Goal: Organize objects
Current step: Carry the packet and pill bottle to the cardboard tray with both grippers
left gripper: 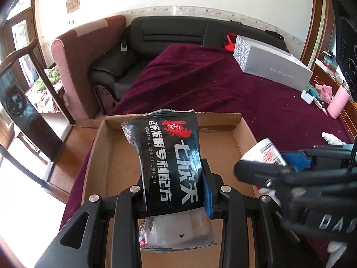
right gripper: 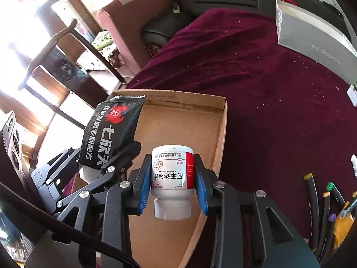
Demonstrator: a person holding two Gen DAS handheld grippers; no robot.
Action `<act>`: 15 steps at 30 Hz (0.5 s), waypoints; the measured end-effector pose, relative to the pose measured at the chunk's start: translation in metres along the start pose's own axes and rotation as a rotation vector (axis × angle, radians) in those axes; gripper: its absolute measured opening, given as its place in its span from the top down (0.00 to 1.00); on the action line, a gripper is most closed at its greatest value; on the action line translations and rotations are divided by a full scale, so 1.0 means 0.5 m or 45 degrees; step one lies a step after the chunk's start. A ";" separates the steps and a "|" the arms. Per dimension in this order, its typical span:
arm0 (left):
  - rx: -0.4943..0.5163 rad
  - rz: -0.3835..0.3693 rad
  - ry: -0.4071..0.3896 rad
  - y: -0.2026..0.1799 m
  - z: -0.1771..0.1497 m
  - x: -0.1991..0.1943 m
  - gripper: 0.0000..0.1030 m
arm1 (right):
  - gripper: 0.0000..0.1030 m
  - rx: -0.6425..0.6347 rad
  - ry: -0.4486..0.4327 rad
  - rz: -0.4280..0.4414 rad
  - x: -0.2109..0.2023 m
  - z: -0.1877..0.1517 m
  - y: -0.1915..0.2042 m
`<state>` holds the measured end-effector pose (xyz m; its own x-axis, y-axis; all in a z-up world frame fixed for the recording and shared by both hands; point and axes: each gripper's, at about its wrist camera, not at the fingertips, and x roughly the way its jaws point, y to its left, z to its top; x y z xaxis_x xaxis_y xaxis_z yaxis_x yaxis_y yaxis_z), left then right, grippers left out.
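Your left tongs (left gripper: 176, 192) are clamped on a black sachet (left gripper: 169, 156) printed with a red crab and white characters, which hangs over the shallow cardboard tray (left gripper: 225, 138). Your right tongs (right gripper: 171, 183) are closed on a white pill bottle (right gripper: 172, 172) with a red band, its cap pointing toward the camera, also above the tray, to the right of the sachet. The tray sits at the near left corner of the desk, on a maroon cloth (left gripper: 200, 84) speckled with crumbs. A grey box (left gripper: 274, 64) lies at the far right, well apart from the tray, and a black sofa (left gripper: 169, 33) stands beyond.
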<state>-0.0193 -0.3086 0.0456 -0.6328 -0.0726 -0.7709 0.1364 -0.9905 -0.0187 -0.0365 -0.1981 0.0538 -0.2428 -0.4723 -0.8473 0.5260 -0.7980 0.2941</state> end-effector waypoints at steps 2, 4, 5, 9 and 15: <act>-0.003 -0.001 0.011 0.000 0.004 0.017 0.73 | 0.68 0.004 0.008 -0.012 0.012 0.010 -0.003; -0.031 -0.018 0.034 0.006 0.009 0.033 0.72 | 0.68 0.010 0.002 -0.032 0.020 0.019 -0.010; -0.044 -0.032 0.048 0.010 0.010 0.042 0.72 | 0.68 0.020 0.004 -0.030 0.025 0.023 -0.014; -0.057 -0.032 0.074 0.012 0.011 0.062 0.72 | 0.68 0.040 0.007 -0.047 0.041 0.031 -0.022; -0.071 -0.015 0.089 0.020 0.022 0.079 0.72 | 0.68 0.063 0.008 -0.057 0.058 0.041 -0.026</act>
<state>-0.0511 -0.3228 0.0219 -0.5801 -0.0504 -0.8130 0.1726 -0.9830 -0.0622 -0.0671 -0.2088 0.0343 -0.2604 -0.4335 -0.8627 0.4734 -0.8361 0.2772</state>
